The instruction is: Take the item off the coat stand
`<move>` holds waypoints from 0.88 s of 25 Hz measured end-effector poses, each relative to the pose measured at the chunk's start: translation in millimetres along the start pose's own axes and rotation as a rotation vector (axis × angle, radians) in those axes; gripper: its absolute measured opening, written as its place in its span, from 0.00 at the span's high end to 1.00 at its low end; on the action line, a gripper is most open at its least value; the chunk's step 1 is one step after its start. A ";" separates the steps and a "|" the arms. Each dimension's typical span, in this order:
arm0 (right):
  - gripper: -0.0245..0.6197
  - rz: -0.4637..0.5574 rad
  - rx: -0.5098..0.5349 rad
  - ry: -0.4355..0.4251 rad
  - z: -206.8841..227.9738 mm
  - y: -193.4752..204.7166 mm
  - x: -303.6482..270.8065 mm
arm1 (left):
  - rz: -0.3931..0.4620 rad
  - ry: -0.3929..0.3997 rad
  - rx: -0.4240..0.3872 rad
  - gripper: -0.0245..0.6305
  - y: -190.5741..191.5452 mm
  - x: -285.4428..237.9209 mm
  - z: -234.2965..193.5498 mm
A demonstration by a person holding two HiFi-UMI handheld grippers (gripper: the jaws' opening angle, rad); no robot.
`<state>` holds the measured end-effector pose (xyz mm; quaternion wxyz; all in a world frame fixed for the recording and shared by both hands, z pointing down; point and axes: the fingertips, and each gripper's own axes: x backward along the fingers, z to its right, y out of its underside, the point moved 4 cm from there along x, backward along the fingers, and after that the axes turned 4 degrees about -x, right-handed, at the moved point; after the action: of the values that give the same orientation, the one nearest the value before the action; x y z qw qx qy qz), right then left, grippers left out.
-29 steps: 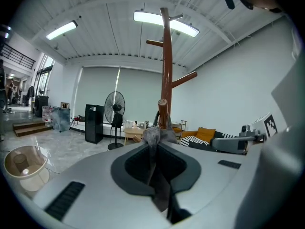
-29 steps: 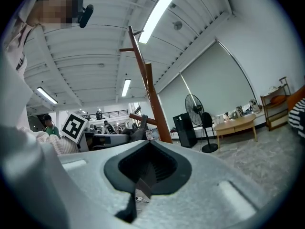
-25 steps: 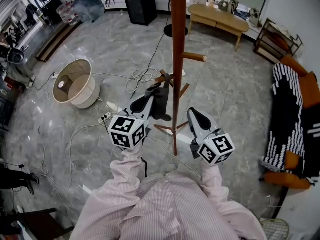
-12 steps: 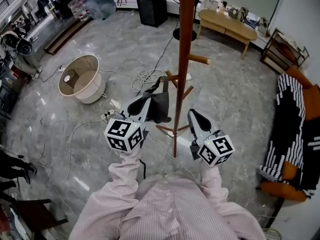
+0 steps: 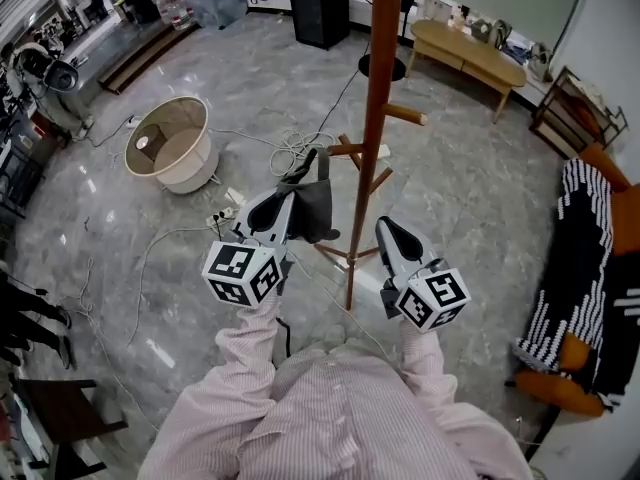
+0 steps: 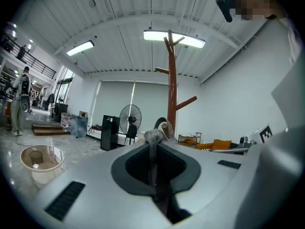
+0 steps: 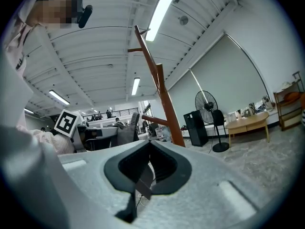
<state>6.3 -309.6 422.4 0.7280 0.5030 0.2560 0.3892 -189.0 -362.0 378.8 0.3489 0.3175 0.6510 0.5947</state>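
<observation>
The brown coat stand [image 5: 376,118] rises just ahead of me, and it shows too in the left gripper view as the coat stand [image 6: 171,85]. My left gripper [image 5: 291,190] is shut on a dark grey cloth item [image 5: 316,211] that hangs left of the pole. Its strap [image 5: 322,166] reaches up beside the tip of a low peg [image 5: 347,150]; I cannot tell whether it still rests on that peg. In the left gripper view the grey strap [image 6: 153,144] is pinched between the closed jaws. My right gripper [image 5: 384,224] is shut and holds nothing, right of the pole near its base.
A round white lampshade [image 5: 171,152] lies on the grey floor at the left, with loose cables [image 5: 285,152] beside it. Further back stand a black cabinet [image 5: 320,6] and a wooden table [image 5: 470,44]. A striped cloth on an orange seat [image 5: 585,253] is at the right.
My view has shifted, so the pole now sits further right. The left gripper with the grey item has drawn slightly away from the pole. The right gripper has barely moved.
</observation>
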 end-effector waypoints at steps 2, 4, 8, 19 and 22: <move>0.95 -0.004 0.001 -0.009 -2.6 0.1 -0.2 | 0.010 -0.015 0.003 0.94 -2.5 6.1 -1.9; 0.95 -0.007 0.000 -0.014 -3.9 0.9 0.2 | 0.019 -0.030 0.004 0.94 -3.9 12.1 -3.4; 0.95 -0.014 0.001 -0.024 -7.0 3.2 3.0 | 0.037 -0.062 0.011 0.94 -5.0 26.5 -5.5; 0.95 -0.024 0.011 -0.044 -12.5 5.0 15.4 | 0.043 -0.133 0.015 0.94 5.2 64.8 -1.2; 0.95 -0.022 0.014 -0.044 -11.0 4.2 20.9 | 0.035 -0.146 0.017 0.94 12.9 74.6 4.4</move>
<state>8.4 -285.7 422.7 0.7343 0.5137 0.2481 0.3679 -226.7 -296.6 385.7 0.3821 0.3743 0.6233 0.5704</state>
